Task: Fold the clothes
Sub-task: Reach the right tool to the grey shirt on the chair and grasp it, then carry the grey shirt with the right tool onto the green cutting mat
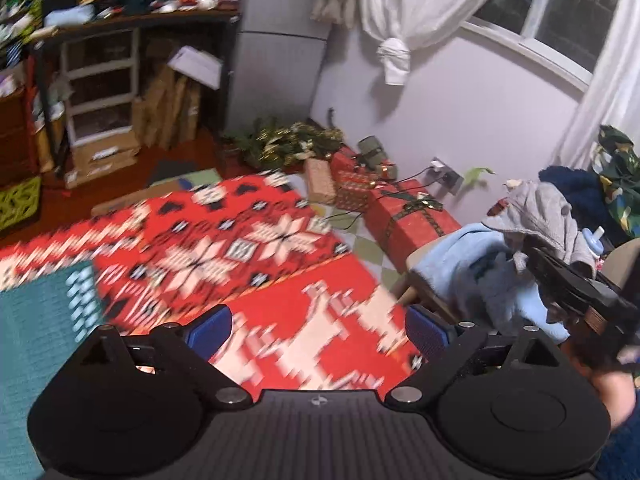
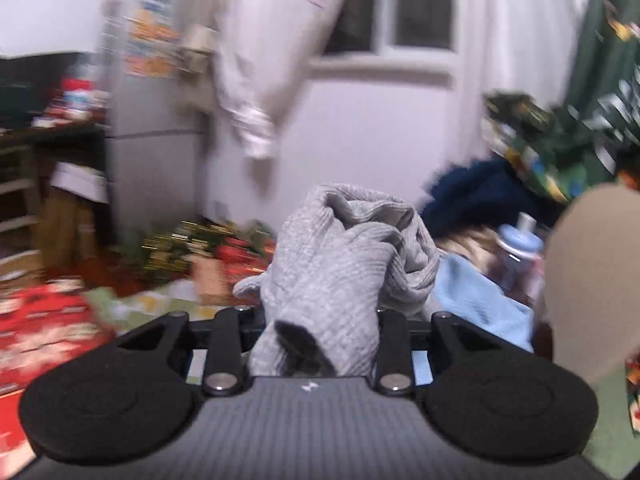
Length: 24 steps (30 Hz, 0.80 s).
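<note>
My right gripper (image 2: 316,320) is shut on a grey ribbed knit garment (image 2: 344,252), which bunches up between its arms and hides the fingertips. It also shows in the left wrist view (image 1: 544,208), lifted off a chair with the right gripper (image 1: 576,288) under it. A light blue garment (image 1: 476,264) lies on the chair below; it shows in the right wrist view too (image 2: 480,300). My left gripper (image 1: 318,332) is open and empty, its blue pads (image 1: 212,332) wide apart above a red and white patterned blanket (image 1: 240,240).
A teal cloth (image 1: 36,320) lies at the blanket's left. Red wrapped gift boxes (image 1: 408,216) and tinsel (image 1: 288,144) sit by the wall. A dark blue fleece (image 2: 472,192) and a green patterned cloth (image 2: 536,136) lie behind the chair, with a baby bottle (image 2: 516,248). A grey fridge (image 1: 276,56) and a cluttered desk (image 1: 132,16) stand at the back.
</note>
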Each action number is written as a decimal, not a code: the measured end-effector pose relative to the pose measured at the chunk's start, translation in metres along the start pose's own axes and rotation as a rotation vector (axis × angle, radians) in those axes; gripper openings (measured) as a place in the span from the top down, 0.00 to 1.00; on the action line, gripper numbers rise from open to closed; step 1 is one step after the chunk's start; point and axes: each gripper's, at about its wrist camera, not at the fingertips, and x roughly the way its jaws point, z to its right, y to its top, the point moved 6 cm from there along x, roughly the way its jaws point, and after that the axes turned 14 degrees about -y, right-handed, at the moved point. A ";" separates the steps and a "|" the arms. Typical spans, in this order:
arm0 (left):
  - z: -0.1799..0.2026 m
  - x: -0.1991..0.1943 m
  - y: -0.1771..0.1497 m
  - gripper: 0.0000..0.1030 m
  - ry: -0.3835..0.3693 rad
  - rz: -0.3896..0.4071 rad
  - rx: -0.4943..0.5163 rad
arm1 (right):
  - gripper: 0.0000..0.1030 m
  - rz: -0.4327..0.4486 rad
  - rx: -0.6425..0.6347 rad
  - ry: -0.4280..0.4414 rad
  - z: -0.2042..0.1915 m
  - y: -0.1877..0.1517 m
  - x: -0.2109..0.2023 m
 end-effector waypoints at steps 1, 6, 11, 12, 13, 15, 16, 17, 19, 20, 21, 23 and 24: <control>-0.007 -0.011 -0.005 0.09 0.003 0.003 -0.018 | 0.66 0.013 -0.013 0.048 -0.008 0.001 -0.022; -0.044 -0.082 -0.032 0.09 0.043 0.036 -0.102 | 0.66 0.042 -0.081 0.316 -0.055 -0.006 -0.133; -0.079 -0.158 -0.065 0.08 0.092 0.091 -0.177 | 0.66 0.053 -0.186 0.567 -0.125 -0.032 -0.263; -0.087 -0.173 -0.074 0.08 0.107 0.111 -0.193 | 0.66 0.047 -0.211 0.617 -0.141 -0.041 -0.287; -0.094 -0.186 -0.082 0.08 0.120 0.129 -0.209 | 0.66 0.046 -0.238 0.657 -0.155 -0.047 -0.317; -0.110 -0.211 -0.100 0.08 0.147 0.161 -0.255 | 0.66 0.049 -0.298 0.743 -0.186 -0.069 -0.372; -0.118 -0.220 -0.109 0.08 0.165 0.171 -0.280 | 0.66 0.051 -0.333 0.786 -0.201 -0.082 -0.396; -0.125 -0.227 -0.118 0.10 0.185 0.176 -0.307 | 0.66 0.054 -0.368 0.828 -0.216 -0.096 -0.420; -0.137 -0.239 -0.137 0.16 0.218 0.175 -0.358 | 0.66 0.032 -0.426 0.882 -0.240 -0.130 -0.463; -0.142 -0.244 -0.147 0.21 0.225 0.173 -0.382 | 0.66 0.021 -0.456 0.908 -0.251 -0.147 -0.484; -0.146 -0.246 -0.156 0.23 0.221 0.170 -0.405 | 0.65 0.005 -0.481 0.926 -0.260 -0.162 -0.495; -0.153 -0.248 -0.172 0.25 0.212 0.168 -0.439 | 0.64 -0.017 -0.527 0.949 -0.268 -0.188 -0.509; -0.155 -0.248 -0.179 0.25 0.206 0.169 -0.453 | 0.63 -0.008 -0.543 0.954 -0.272 -0.196 -0.508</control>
